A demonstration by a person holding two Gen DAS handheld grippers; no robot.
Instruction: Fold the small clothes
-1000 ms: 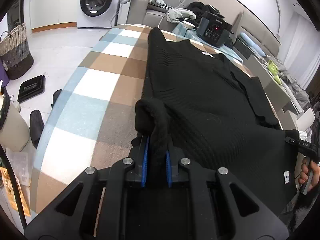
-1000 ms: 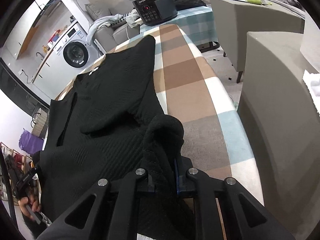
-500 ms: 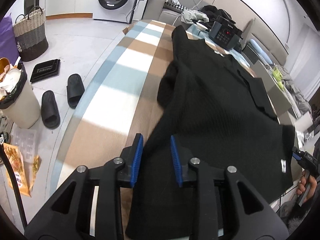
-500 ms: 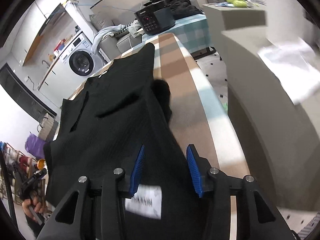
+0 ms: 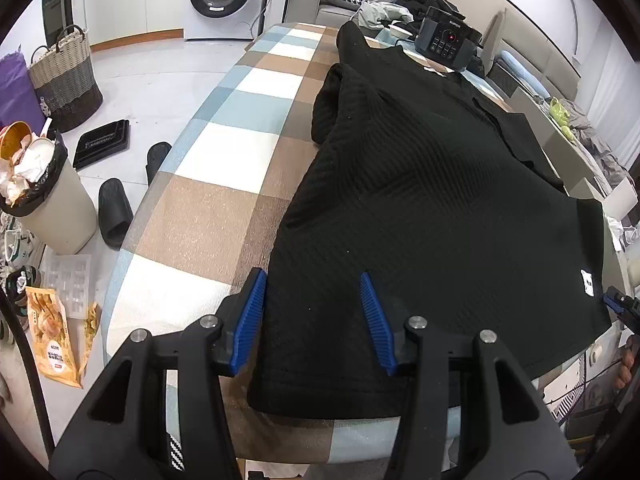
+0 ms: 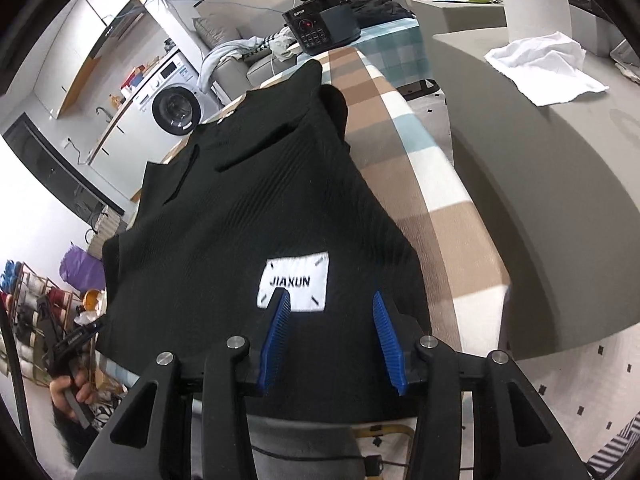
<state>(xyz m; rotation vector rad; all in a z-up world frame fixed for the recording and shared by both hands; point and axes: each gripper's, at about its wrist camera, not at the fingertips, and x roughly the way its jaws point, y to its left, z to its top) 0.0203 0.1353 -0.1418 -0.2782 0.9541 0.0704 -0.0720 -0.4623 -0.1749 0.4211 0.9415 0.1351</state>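
A black ribbed sweater [image 5: 420, 200] lies flat along the checked table [image 5: 224, 216], collar far, hem near. Its sleeve cuff [image 5: 328, 112] rests folded in at the left side, and the other cuff [image 6: 334, 108] lies folded in at the right. My left gripper [image 5: 312, 292] hovers over the hem's left corner; its jaws are opening, and cloth lies under the gap without being pinched. My right gripper [image 6: 330, 308] stands open above the hem, just below the white JIAXUN label [image 6: 296, 284]. A hand holding the other gripper shows at each view's edge.
A dark pressure cooker [image 5: 446, 42] sits at the table's far end. On the floor to the left are a bin [image 5: 44, 200], slippers [image 5: 116, 212] and a wicker basket [image 5: 66, 76]. A grey block [image 6: 540, 200] with a white cloth [image 6: 548, 68] stands close on the right.
Both grippers let go of the sleeve cuffs they were shut on and drew back toward the near hem. Their jaws have widened. The sleeves now lie on the sweater.
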